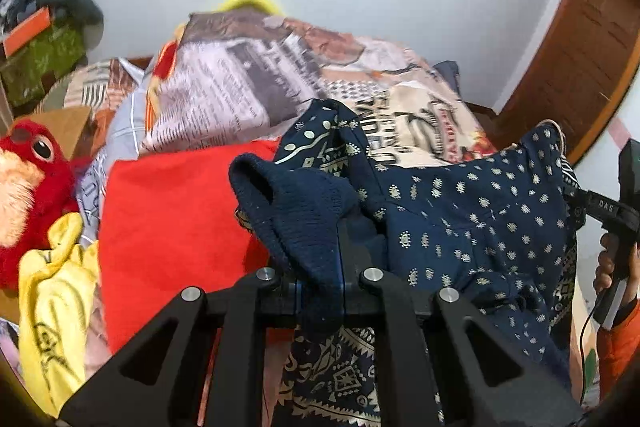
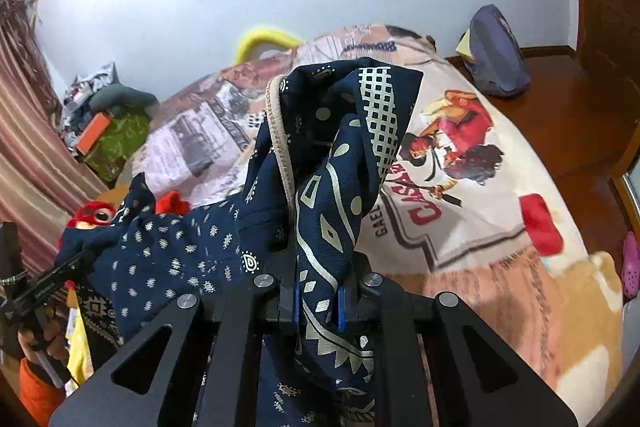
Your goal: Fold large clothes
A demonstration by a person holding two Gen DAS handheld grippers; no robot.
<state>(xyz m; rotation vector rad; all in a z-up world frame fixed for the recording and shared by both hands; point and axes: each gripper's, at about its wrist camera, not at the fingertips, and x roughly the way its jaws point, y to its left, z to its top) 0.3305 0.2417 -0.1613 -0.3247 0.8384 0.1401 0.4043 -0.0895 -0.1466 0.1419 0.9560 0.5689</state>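
With my left gripper (image 1: 320,291) and right gripper (image 2: 316,301) each clamped on the navy garment (image 1: 472,219), I judge it needs even tension above the bed (image 2: 500,267) ahead.

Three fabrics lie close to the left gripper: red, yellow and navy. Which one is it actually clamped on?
The navy patterned garment: its ribbed hem sits in the left gripper. The red cloth and yellow cloth lie untouched beside it.

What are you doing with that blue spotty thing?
A person is folding clothes on a bed. The left gripper and the right gripper each have their jaws shut on the navy blue garment with cream printed patterns, holding it up over the picture-printed blanket. It is not folded yet.
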